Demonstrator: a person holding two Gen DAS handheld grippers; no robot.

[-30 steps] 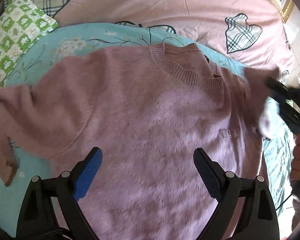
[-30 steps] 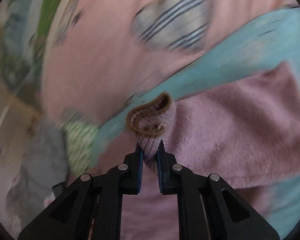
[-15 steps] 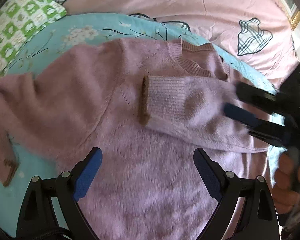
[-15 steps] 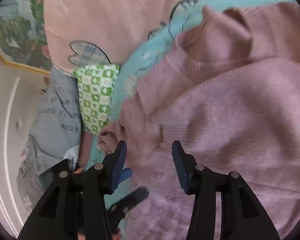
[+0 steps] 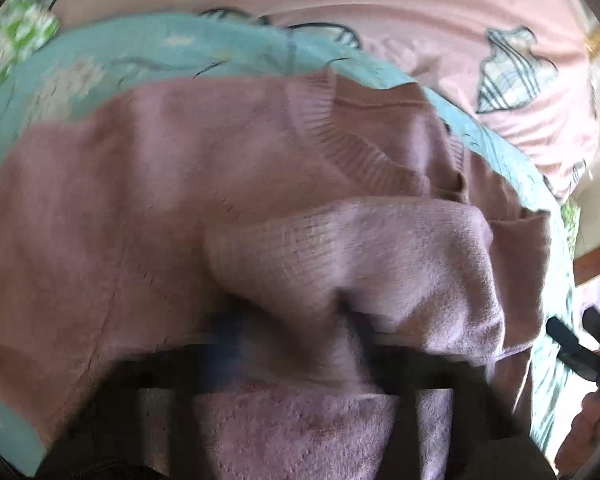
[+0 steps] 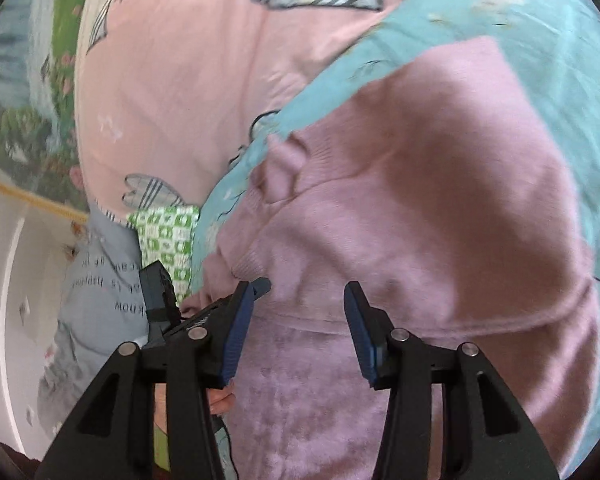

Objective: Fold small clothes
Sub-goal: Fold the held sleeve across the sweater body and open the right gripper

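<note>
A pink knit sweater [image 5: 160,184] lies flat on a turquoise floral sheet [image 5: 112,56]; it also shows in the right wrist view [image 6: 440,184]. One sleeve [image 5: 380,256] is folded across its chest. My left gripper [image 5: 296,340] is low over the sweater, badly blurred, with sleeve fabric bunched between its fingers; its state is unclear. My right gripper [image 6: 298,320] is open and empty, hovering over the sweater's side. The left gripper's tip [image 6: 256,286] shows in the right wrist view.
A pink bedspread with plaid hearts [image 5: 512,68] lies beyond the sheet. A green-and-white checked cloth [image 6: 166,240] and a grey printed cloth [image 6: 100,288] lie at the sheet's far end. The right gripper and hand [image 5: 580,344] are at the bed's right edge.
The right gripper let go of the sleeve after laying it across the chest and drew back to the side. The left gripper dropped down and forward onto the folded sleeve.
</note>
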